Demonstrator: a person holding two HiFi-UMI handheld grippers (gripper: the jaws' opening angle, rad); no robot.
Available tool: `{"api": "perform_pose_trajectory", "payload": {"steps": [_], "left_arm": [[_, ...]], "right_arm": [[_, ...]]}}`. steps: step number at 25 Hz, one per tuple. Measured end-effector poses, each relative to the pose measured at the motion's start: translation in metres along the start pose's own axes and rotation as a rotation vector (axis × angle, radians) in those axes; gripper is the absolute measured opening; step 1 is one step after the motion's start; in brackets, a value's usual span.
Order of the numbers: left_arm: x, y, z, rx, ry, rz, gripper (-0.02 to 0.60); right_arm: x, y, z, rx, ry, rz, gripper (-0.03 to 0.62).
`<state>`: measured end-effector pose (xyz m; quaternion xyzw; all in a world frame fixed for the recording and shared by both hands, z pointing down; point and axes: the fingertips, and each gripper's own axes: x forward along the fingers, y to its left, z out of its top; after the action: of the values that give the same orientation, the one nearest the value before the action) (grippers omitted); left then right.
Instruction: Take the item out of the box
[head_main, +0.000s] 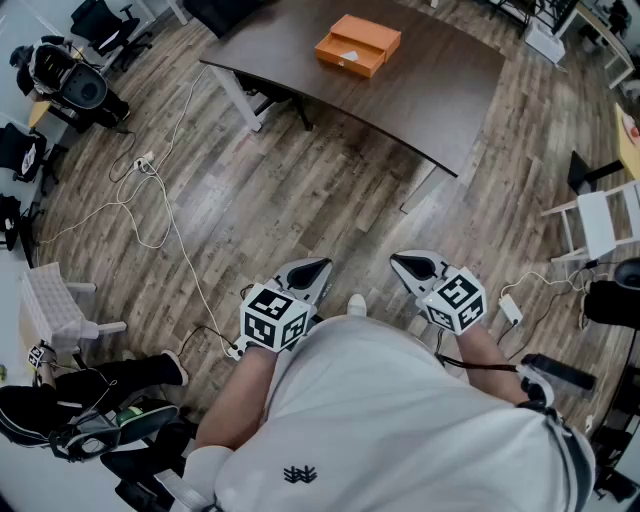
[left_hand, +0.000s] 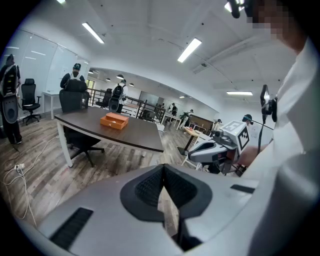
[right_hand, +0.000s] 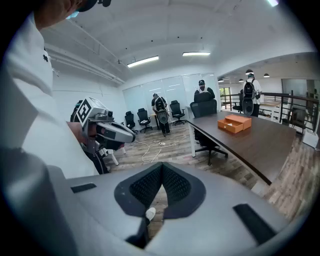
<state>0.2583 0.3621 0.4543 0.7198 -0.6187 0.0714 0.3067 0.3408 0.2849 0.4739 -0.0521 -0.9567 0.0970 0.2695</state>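
An orange box (head_main: 357, 46) lies on the far part of a dark brown table (head_main: 420, 90), well ahead of me. It shows small in the left gripper view, the orange box (left_hand: 114, 120), and in the right gripper view, the orange box (right_hand: 235, 123). I hold both grippers close to my body over the wooden floor, far from the table. My left gripper (head_main: 320, 268) is shut with nothing in it, and so is my right gripper (head_main: 401, 262). Their tips meet in both gripper views, left gripper (left_hand: 163, 167) and right gripper (right_hand: 161, 165). What the box holds is hidden.
White cables (head_main: 160, 215) trail over the floor at the left. A white chair (head_main: 598, 225) stands at the right, and black office chairs (head_main: 75, 85) at the far left. A person in black (head_main: 80, 400) sits low at my left. Other people stand beyond the table (right_hand: 250, 137).
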Motion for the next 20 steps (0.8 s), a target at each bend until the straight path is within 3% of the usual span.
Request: {"api": "perform_pose_trajectory", "payload": {"steps": [11, 20], "left_arm": [[0.028, 0.028, 0.014, -0.009, 0.015, 0.002, 0.011], [0.065, 0.103, 0.050, 0.005, 0.008, -0.064, 0.011]], "right_arm": [[0.025, -0.034, 0.005, 0.001, 0.017, 0.018, 0.002], [0.082, -0.086, 0.041, 0.015, 0.028, -0.035, 0.002]]}}
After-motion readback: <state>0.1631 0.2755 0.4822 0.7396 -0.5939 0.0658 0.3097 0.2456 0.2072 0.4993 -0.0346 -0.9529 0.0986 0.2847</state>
